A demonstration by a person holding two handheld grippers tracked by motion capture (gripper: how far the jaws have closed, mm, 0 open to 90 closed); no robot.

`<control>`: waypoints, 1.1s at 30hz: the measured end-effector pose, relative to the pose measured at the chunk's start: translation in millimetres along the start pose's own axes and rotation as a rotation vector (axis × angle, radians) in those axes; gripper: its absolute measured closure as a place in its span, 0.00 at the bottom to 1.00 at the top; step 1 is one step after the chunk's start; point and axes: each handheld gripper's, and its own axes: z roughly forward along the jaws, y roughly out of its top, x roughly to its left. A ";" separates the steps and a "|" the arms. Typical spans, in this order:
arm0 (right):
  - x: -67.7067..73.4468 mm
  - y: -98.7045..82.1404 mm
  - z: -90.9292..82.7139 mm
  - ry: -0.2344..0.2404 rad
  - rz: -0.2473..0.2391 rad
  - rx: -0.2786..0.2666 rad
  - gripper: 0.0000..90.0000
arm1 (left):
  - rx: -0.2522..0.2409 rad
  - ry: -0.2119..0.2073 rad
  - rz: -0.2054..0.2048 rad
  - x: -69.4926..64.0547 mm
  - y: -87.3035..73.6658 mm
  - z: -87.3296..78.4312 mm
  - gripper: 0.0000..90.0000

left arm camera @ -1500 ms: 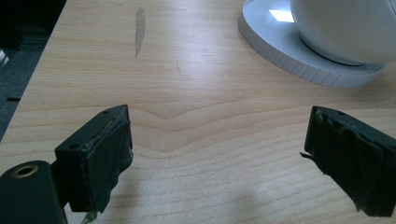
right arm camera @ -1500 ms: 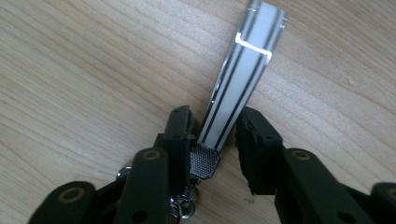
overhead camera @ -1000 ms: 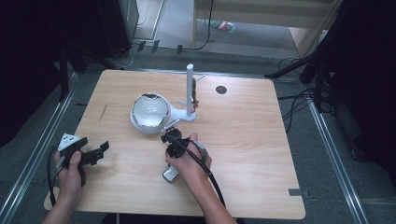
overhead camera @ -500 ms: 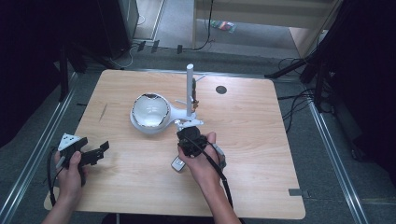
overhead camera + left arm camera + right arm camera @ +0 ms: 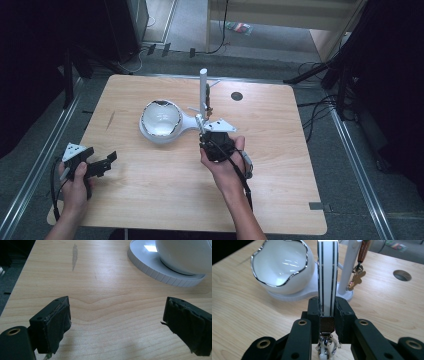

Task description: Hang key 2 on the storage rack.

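No legible text, label, brand, number or sign found on any surface inspected: the white bowl (image 5: 161, 120), its stand (image 5: 203, 90), the striped strap (image 5: 327, 277) (plain black lines only), the tabletop (image 5: 150, 190).

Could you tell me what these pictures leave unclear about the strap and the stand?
- Striped strap in the right gripper: upper end cut off by the right gripper view's top edge.
- Strap's lower end: hidden behind the jaws.
- Key on the white post: its hook lies beyond the top edge.
- Bowl: cropped in the left gripper view.
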 end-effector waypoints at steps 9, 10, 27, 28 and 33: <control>-6.4 16.2 -1.0 0.002 0.004 -0.038 0.86 | 0.000 0.000 -0.001 0.1 0.0 0.0 0.09; -7.3 17.9 -0.5 -0.001 0.009 -0.041 0.86 | 0.000 0.000 -0.001 0.1 0.0 0.0 0.09; -33.6 23.1 8.4 -0.050 0.071 -0.035 0.86 | 0.005 -0.001 0.000 0.4 0.1 -0.4 0.09; -34.3 22.7 6.1 0.021 0.075 -0.045 0.86 | 0.004 -0.001 0.000 0.4 0.1 -0.4 0.09; -29.2 21.6 14.8 0.080 0.051 -0.008 0.86 | 0.004 0.000 0.005 0.2 0.0 -0.2 0.09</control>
